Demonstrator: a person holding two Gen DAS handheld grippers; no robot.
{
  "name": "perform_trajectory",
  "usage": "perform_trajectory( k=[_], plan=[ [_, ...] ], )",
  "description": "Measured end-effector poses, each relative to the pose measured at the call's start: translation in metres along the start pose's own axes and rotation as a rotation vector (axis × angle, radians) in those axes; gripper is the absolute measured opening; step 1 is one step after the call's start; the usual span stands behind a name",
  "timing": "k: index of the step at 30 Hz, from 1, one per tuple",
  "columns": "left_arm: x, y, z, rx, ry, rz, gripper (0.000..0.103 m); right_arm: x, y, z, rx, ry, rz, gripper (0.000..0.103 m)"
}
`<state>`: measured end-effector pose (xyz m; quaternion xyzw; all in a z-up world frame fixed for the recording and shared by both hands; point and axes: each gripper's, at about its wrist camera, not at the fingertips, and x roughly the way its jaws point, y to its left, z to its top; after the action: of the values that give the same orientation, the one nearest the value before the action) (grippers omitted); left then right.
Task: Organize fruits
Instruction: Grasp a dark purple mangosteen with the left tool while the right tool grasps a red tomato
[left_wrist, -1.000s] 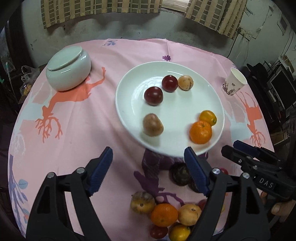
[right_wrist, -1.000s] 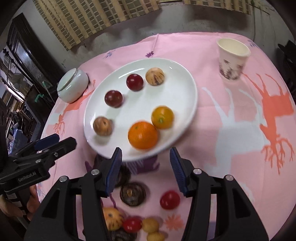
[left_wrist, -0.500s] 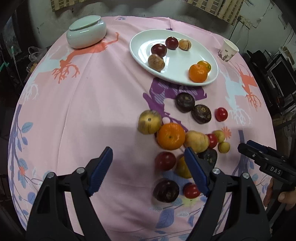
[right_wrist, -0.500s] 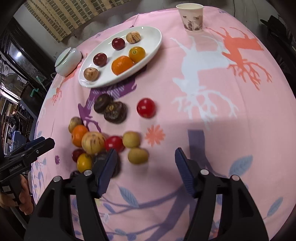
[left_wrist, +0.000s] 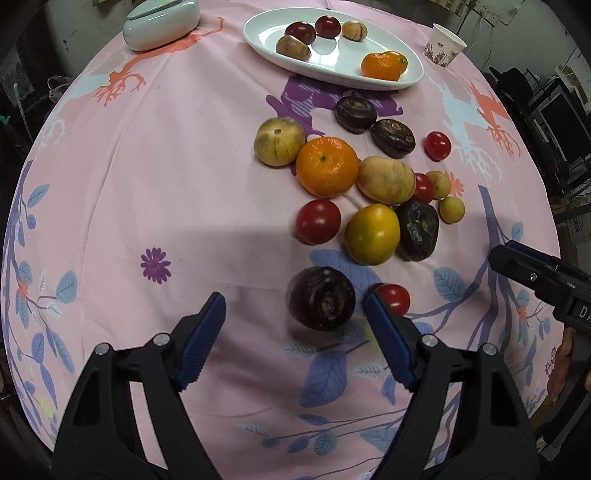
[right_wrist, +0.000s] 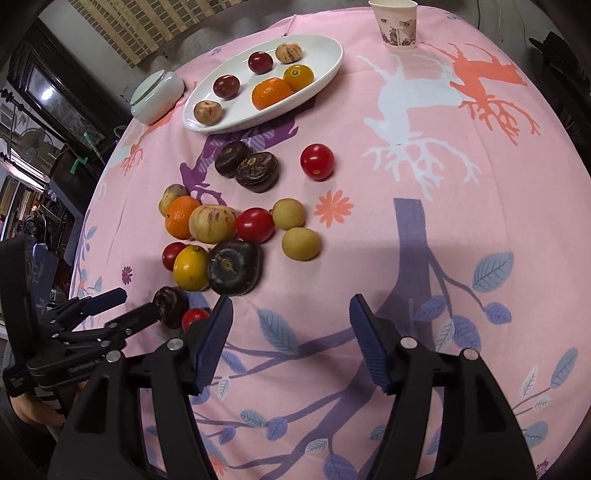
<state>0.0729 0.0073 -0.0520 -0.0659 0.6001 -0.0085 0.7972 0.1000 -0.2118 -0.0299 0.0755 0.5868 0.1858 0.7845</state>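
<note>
A white plate at the far side holds several fruits: dark red, tan and orange ones. Loose fruits lie in a pile on the pink cloth nearer me, among them an orange, a yellow fruit and red tomatoes. My left gripper points down over the near end of the pile. Its jaws are closing a little, with a dark purple fruit between them, untouched. A small red tomato sits by its right finger. My right gripper is open over bare cloth, holding nothing.
A pale lidded jar stands at the far left of the plate. A paper cup stands at the far right. The round table's edge curves close on both sides, with dark furniture beyond. A hand holds the left gripper.
Both grippers have drawn back from the plate toward the table's near side, so the loose pile has come into view. The right jaws now stand wider. The left gripper has sunk toward the dark fruit.
</note>
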Motion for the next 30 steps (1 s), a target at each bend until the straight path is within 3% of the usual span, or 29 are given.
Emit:
perform_trajectory(
  k=[2, 11, 12, 13, 14, 18, 23, 30],
  plan=[
    [0.004, -0.002, -0.002, 0.009, 0.006, 0.003, 0.074, -0.001, -0.001, -0.001, 0.005, 0.000, 0.003, 0.066],
    [0.027, -0.009, -0.008, 0.050, 0.041, 0.017, 0.068, -0.002, -0.003, -0.007, 0.016, 0.017, 0.002, 0.066],
    [0.026, -0.012, -0.009, 0.061, 0.030, 0.023, 0.064, -0.002, -0.004, -0.007, 0.016, 0.018, 0.001, 0.066],
    [0.025, -0.015, -0.009, 0.079, 0.017, 0.023, 0.049, -0.001, -0.004, -0.008, 0.017, 0.019, -0.001, 0.066],
    [0.024, -0.018, -0.008, 0.102, 0.012, 0.019, 0.043, -0.001, -0.004, -0.008, 0.019, 0.021, -0.001, 0.066],
    [0.022, -0.015, -0.005, 0.075, 0.030, -0.014, 0.042, 0.002, -0.002, -0.008, 0.011, 0.030, -0.002, 0.066],
    [0.004, -0.006, 0.004, 0.046, -0.013, -0.027, 0.043, 0.012, 0.009, -0.009, -0.040, 0.052, 0.003, 0.066],
    [-0.006, 0.009, 0.010, 0.008, -0.037, -0.033, 0.043, 0.032, 0.056, -0.024, -0.232, 0.114, 0.068, 0.063]
  ],
)
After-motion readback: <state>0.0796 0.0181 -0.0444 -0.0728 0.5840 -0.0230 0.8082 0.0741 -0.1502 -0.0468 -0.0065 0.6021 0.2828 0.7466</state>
